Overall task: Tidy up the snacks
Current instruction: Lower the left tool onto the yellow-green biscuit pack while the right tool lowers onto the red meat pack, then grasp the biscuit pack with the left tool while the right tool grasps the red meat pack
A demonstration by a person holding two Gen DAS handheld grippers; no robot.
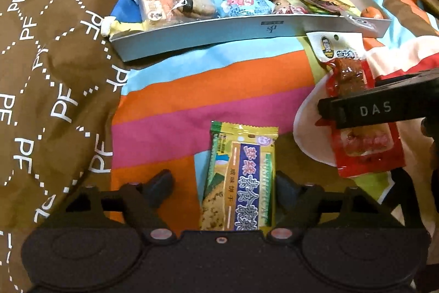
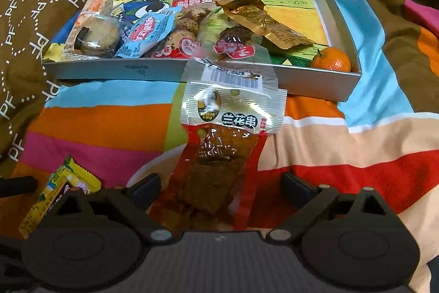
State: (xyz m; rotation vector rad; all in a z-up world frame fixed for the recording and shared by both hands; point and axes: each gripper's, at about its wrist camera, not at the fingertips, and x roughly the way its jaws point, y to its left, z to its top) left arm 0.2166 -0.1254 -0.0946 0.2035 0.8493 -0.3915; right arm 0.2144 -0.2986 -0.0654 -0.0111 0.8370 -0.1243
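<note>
- Left gripper (image 1: pixel 223 183): jaws part open, either side of yellow biscuit packet (image 1: pixel 238 177). Right pad touching or just beside packet edge, left pad apart w/ a gap; not clamped.
- Biscuit packet lies flat on striped bedcover (image 1: pixel 175 100), well short of tray's near wall, long axis pointing toward tray (image 1: pixel 208 35).
- Right gripper (image 2: pixel 221 187): jaws wide, red snack packet (image 2: pixel 219 150) between them; gaps both sides, pads not pressing.
- Red packet flat on bedcover, its clear top end w/ barcode reaching tray's near wall; can't tell if it rests on the wall.
- Tray: shallow grey box w/ cartoon drawing on the floor, sits on bedcover.
- In tray, left end: wrapped cookies (image 2: pixel 96 37), blue packet (image 2: pixel 145 32) beside them. Middle: red-label packs. Right of middle: gold packet (image 2: pixel 263 21) lying diagonal.
- Tangerine (image 2: pixel 330 59) in tray's near-right corner.
- Brown blanket (image 1: pixel 41 73) w/ "PF" print bunched left of tray; pink fabric behind tray.
</note>
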